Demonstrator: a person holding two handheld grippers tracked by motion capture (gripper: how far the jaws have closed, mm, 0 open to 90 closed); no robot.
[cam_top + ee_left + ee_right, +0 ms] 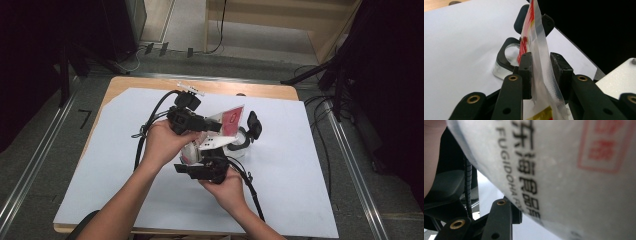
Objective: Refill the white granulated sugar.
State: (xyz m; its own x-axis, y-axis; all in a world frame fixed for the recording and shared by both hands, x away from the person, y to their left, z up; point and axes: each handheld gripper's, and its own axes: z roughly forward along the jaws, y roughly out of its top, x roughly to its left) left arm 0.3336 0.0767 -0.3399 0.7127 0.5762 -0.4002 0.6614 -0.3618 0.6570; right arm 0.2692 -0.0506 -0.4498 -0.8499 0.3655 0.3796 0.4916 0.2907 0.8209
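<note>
A plastic packet [229, 121], red and white with printed text, hangs over the middle of the table between both grippers. My left gripper [212, 127] comes in from the left and is shut on its upper part. In the left gripper view the packet's clear sealed edge [537, 50] stands between the two pads [526, 72]. My right gripper [199, 157] holds the packet's lower white end from below. In the right gripper view the packet [574, 170] lies against one pad [516, 214] and hides the other jaw.
A clear glass container [244, 142] with a raised black clip lid [254, 125] sits just right of the packet; it also lies beyond the left jaws [506, 62]. A white sheet [300, 165] covers the wooden table [150, 82]. A small white part [190, 89] lies at the far edge.
</note>
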